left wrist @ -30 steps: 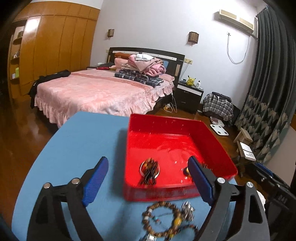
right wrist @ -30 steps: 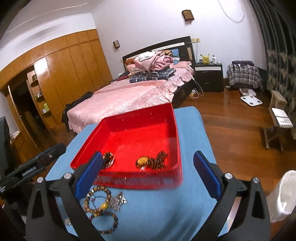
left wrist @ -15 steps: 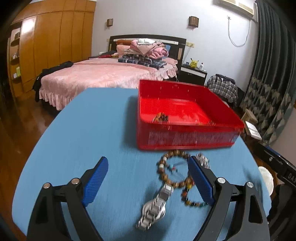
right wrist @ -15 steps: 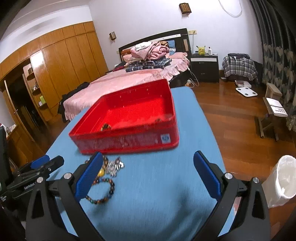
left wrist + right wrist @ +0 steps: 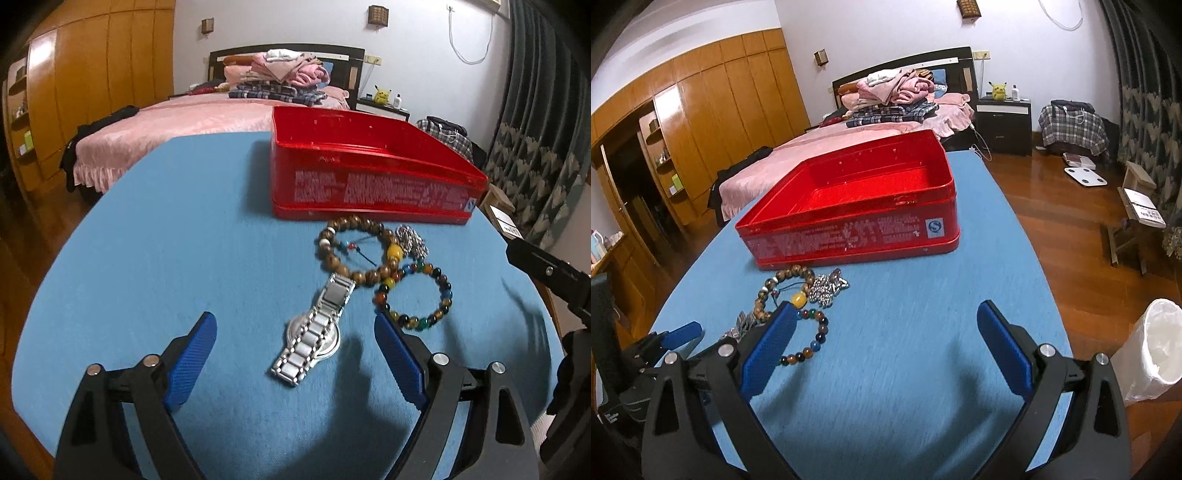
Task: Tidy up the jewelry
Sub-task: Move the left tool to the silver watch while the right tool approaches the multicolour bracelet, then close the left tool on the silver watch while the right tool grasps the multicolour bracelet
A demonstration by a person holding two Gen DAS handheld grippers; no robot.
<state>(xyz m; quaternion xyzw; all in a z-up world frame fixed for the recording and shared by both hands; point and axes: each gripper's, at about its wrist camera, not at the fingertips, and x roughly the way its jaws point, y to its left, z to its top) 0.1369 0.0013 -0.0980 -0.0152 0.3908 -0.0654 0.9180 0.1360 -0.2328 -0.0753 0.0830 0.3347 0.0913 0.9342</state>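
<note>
Right wrist view: watch point(image 5: 741, 326) mostly hidden behind blue finger point(image 5: 768, 345).

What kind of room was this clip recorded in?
A home bedroom: a bed with a pink cover and folded clothes, a wooden wardrobe along the wall, and a nightstand. The work surface is a blue table.

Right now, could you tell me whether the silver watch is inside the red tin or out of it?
Out. The silver watch lies flat on the blue table, in front of the red tin.

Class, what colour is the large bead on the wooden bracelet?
Yellow: the large bead on the wooden bracelet, clearest in the left wrist view.
</note>
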